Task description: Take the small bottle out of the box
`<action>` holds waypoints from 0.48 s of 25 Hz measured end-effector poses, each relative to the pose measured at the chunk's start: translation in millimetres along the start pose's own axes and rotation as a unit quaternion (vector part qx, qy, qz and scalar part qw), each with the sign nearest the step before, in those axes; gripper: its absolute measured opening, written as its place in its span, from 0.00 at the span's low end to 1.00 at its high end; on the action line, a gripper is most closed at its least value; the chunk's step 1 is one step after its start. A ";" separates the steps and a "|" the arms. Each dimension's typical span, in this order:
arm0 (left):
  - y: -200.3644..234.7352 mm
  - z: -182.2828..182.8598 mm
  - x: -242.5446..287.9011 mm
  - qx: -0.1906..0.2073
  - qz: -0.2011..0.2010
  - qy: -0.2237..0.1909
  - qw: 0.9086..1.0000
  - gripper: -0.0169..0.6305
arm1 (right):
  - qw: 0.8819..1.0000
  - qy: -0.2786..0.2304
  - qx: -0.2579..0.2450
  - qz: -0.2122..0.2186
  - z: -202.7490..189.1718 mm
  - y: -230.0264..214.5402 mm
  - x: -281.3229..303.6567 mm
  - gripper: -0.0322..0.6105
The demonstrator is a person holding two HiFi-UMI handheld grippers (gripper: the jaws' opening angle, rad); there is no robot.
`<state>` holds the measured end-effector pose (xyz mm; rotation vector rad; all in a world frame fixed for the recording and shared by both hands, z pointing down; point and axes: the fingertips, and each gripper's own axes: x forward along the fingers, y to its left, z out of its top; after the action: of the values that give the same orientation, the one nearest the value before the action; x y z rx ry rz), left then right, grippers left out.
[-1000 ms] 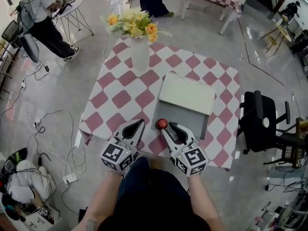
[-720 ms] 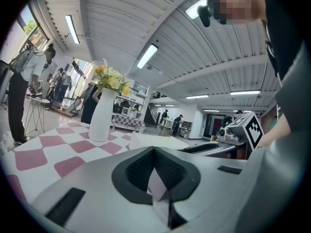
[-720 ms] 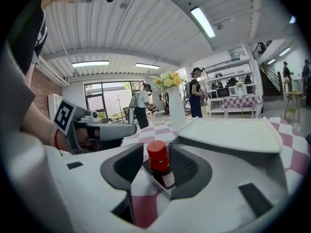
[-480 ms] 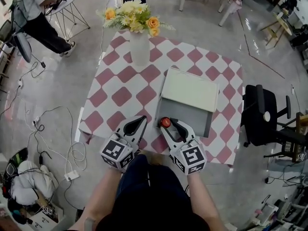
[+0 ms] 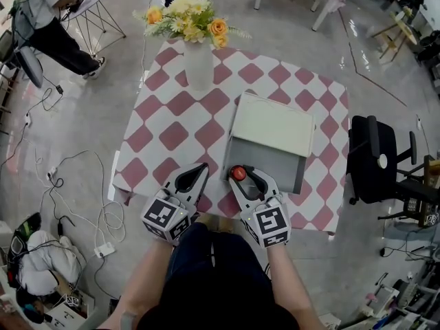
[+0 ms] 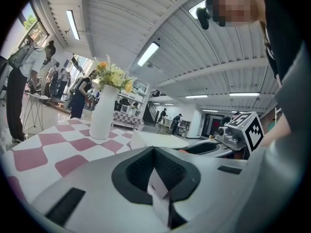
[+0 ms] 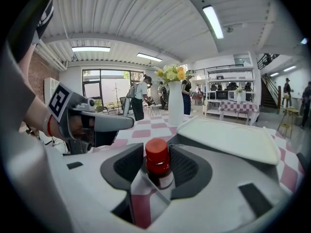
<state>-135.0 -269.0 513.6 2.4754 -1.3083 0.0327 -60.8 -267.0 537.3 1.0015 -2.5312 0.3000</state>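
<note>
Small bottle (image 7: pixel 158 166), red-capped, stood upright on the checked cloth of the worktop (image 5: pixel 172 136), just beside the near left corner of the box (image 5: pixel 275 172) and outside it. It sat between the jaws of the right hand-held gripper (image 5: pixel 245 179), which had just been opening and stood wide. From the right gripper view the pads seemed to flank the bottle without pressing it, though the gap on each side was too slim to be sure. The left hand-held gripper (image 5: pixel 198 172) hovered beside it over the cloth, its jaws together with nothing between them.

By my reading the bottle was already out of the box and this was the release step. What remained was to draw the right hand-held gripper straight back toward the person, along the line of its jaws, so that neither pad would brush the bottle and tip it.

Room for that was tight in places. The worktop's near edge lay close behind both grippers, the box wall was just to the bottle's right, and the left hand-held gripper was near on the other side. Farther off, the vase (image 5: pixel 198 71) of flowers stood well apart at the far side, and much of the cloth between was open.
</note>
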 end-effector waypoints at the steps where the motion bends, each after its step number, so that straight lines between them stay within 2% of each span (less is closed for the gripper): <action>1: 0.3 -0.3 0.4 0.000 0.000 0.000 1.000 0.03 | 1.000 0.006 -0.005 -0.003 -1.4 0.0 1.0 0.31; 12: 0.8 -5.5 -3.0 -0.004 -0.003 0.001 1.000 0.03 | 1.000 0.013 -0.013 -0.021 -1.1 0.3 6.9 0.29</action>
<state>-136.6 -265.4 518.4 2.4716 -1.2987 0.0290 -65.3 -270.6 541.2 1.0331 -2.4817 0.2658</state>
